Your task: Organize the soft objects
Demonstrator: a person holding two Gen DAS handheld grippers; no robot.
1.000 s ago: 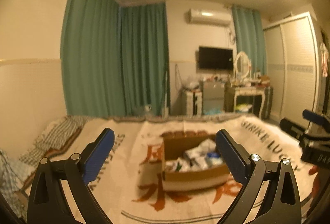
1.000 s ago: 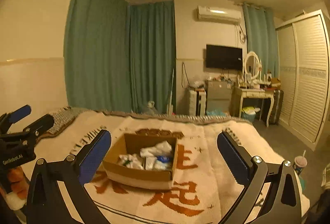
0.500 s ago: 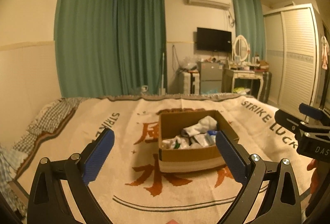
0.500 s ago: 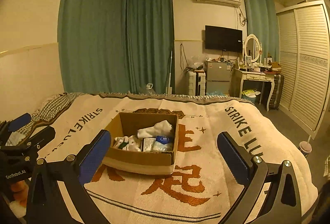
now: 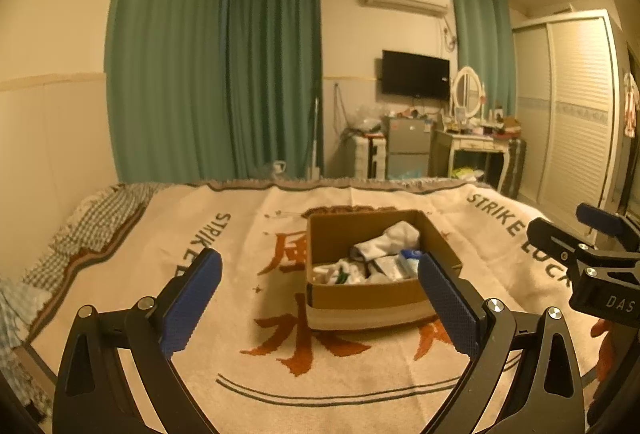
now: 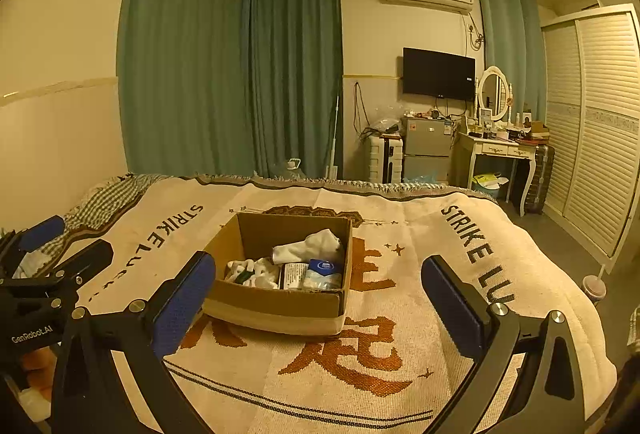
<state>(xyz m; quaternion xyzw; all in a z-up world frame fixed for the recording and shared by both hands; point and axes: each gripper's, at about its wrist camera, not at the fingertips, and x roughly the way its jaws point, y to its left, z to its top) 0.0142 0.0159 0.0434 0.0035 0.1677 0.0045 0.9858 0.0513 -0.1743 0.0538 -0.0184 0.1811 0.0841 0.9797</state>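
An open cardboard box (image 5: 360, 300) (image 6: 276, 308) stands on the bed's cream blanket (image 5: 224, 234) (image 6: 420, 234). Inside lie a rolled white sock (image 5: 386, 240) (image 6: 306, 248), other white soft items (image 6: 252, 270) and small packets (image 6: 322, 272). My left gripper (image 5: 320, 298) is open and empty, held above the blanket in front of the box. My right gripper (image 6: 320, 298) is open and empty, also short of the box. The right gripper also shows at the right edge of the left wrist view (image 5: 592, 258), and the left gripper at the left edge of the right wrist view (image 6: 48, 274).
A checked cloth (image 5: 92, 226) lies at the bed's far left. Beyond the bed stand green curtains (image 6: 240, 74), a small fridge (image 6: 426, 150), a dressing table with mirror (image 6: 500, 146) and a slatted wardrobe (image 6: 600, 122). A cup (image 6: 594, 288) stands on the floor at right.
Both views tilted down toward the bed and drew nearer the box, which now looks larger. Both grippers stay open and empty.
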